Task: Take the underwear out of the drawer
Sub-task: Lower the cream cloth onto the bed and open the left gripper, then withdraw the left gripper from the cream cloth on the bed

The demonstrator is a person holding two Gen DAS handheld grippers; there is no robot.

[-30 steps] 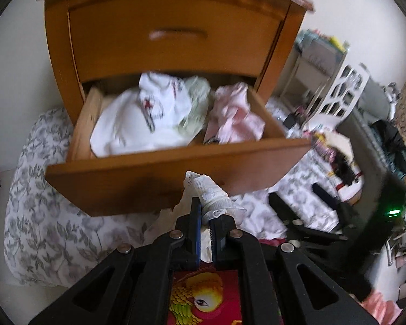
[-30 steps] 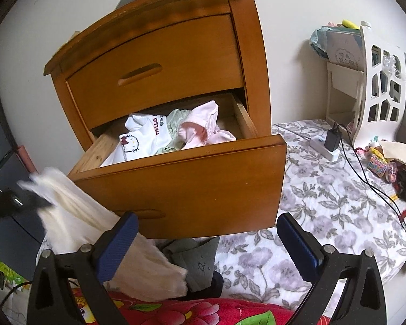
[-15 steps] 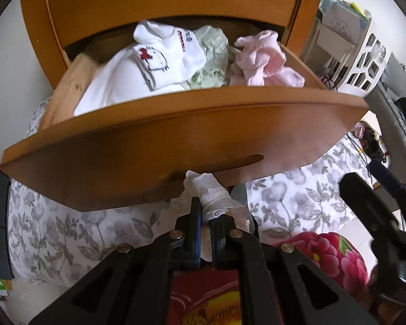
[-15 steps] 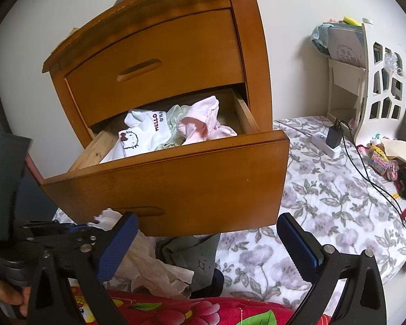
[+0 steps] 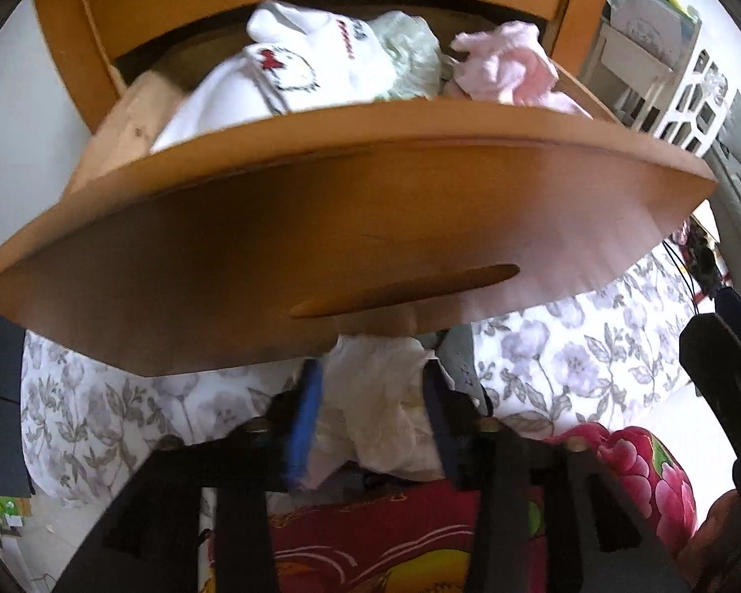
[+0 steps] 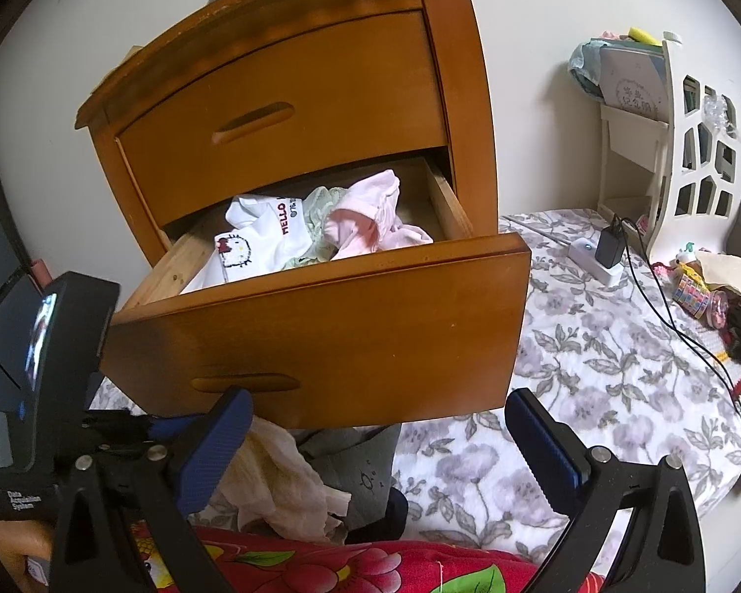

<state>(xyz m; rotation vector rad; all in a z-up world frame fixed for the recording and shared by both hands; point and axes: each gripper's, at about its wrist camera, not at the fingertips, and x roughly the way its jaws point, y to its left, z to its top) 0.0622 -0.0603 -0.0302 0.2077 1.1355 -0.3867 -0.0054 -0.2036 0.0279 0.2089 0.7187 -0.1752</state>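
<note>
The wooden drawer (image 6: 321, 326) stands pulled out, with a white cartoon-cat garment (image 6: 252, 247), a pale green one (image 6: 316, 212) and a pink one (image 6: 370, 217) inside. Below its front, cream underwear (image 5: 375, 395) lies crumpled on the bed beside a grey garment (image 6: 365, 459). My left gripper (image 5: 370, 400) points down at the cream underwear. Its jaws are opening, the cloth sits loosely between them and the pads no longer pinch it. My right gripper (image 6: 380, 444) hangs wide open in front of the drawer, holding nothing.
The nightstand's upper drawer (image 6: 281, 99) is closed. A floral bedspread (image 6: 593, 385) stretches right, with a charger and cable (image 6: 602, 252), a white shelf (image 6: 691, 148) and small clutter. A red flowered blanket (image 6: 321, 563) lies at the near edge.
My left gripper came down below the drawer front with the cream underwear pinched, then its jaws parted and let go of the cloth. The right gripper has stayed where it was.
</note>
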